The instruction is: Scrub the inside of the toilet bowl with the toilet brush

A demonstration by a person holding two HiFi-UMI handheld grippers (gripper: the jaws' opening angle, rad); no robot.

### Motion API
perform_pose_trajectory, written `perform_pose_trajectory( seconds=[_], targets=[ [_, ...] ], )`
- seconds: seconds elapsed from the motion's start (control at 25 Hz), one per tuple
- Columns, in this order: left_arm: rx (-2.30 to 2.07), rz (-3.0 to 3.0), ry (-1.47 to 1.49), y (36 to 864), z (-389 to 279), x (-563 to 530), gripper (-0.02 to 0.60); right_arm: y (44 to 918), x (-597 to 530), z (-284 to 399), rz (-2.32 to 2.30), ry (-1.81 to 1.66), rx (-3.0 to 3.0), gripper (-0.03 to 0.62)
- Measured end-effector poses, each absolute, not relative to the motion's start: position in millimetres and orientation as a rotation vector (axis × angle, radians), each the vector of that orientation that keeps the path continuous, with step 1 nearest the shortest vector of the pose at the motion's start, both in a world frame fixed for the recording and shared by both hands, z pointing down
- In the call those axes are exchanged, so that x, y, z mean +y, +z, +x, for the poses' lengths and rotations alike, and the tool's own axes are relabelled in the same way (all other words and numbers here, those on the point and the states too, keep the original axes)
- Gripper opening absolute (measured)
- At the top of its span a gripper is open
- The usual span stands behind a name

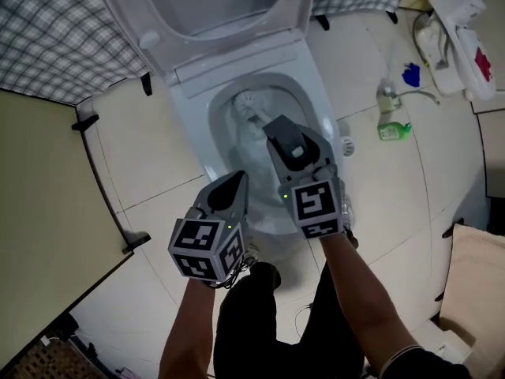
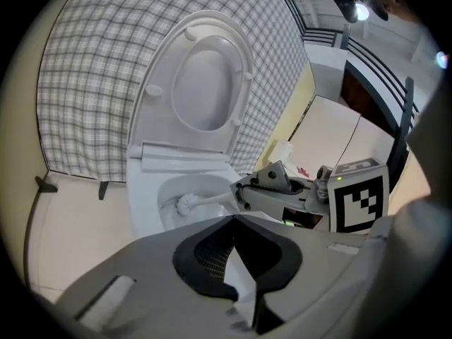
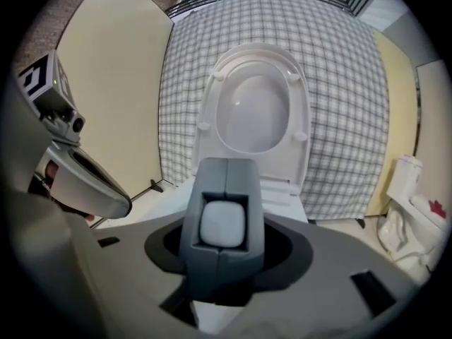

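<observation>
From above, we see two bare forearms reaching forward over a white toilet bowl [image 1: 215, 129] in the middle of the frame. The right gripper [image 1: 274, 126] angles down into the bowl, its jaws clamped on the handle of the toilet brush [image 1: 246, 105]. The brush's white head sits inside the bowl toward the upper left, close under the rim. The left gripper [image 1: 236, 183] hovers lower and to the left above the bowl's near rim, jaws closed together, holding nothing. The raised seat [image 1: 154, 30] stands at the top. A beige partition [image 1: 47, 212] closes in the left side. Open tiled floor [image 1: 394, 212] lies to the right, with a green bottle [image 1: 393, 131] on it.
</observation>
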State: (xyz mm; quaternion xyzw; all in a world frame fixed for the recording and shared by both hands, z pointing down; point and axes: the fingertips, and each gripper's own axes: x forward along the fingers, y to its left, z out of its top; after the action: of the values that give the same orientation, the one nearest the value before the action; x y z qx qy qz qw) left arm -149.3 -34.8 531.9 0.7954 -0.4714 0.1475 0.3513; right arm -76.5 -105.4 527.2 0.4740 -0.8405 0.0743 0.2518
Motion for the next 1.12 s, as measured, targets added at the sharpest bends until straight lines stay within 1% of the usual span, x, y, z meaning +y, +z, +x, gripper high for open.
perform_pose_trajectory(
  seconds=[0.16, 0.56, 0.76, 1.12],
  targets=[
    [-1.174, 2.092, 0.389, 535.6, -150.4, -38.3, 0.011, 526.2, -108.8, -61.9, 1.424, 0.182, -2.172, 0.207],
    [-1.071, 2.152, 0.457, 534.4, -145.1, -34.1, 0.011, 528.0, -93.2, -23.5, 1.763, 0.268, -1.925, 0.199],
    [-1.032, 2.176, 0.462, 533.2, -139.0, -31.7, 0.011, 525.3, -76.1, -12.2, 1.827, 0.273, -1.837, 0.198],
    [-0.996, 2.2, 0.475, 531.8, -130.9, -28.1, 0.011, 525.1, -26.8, 2.9, 1.917, 0.405, -1.704, 0.196]
  ],
)
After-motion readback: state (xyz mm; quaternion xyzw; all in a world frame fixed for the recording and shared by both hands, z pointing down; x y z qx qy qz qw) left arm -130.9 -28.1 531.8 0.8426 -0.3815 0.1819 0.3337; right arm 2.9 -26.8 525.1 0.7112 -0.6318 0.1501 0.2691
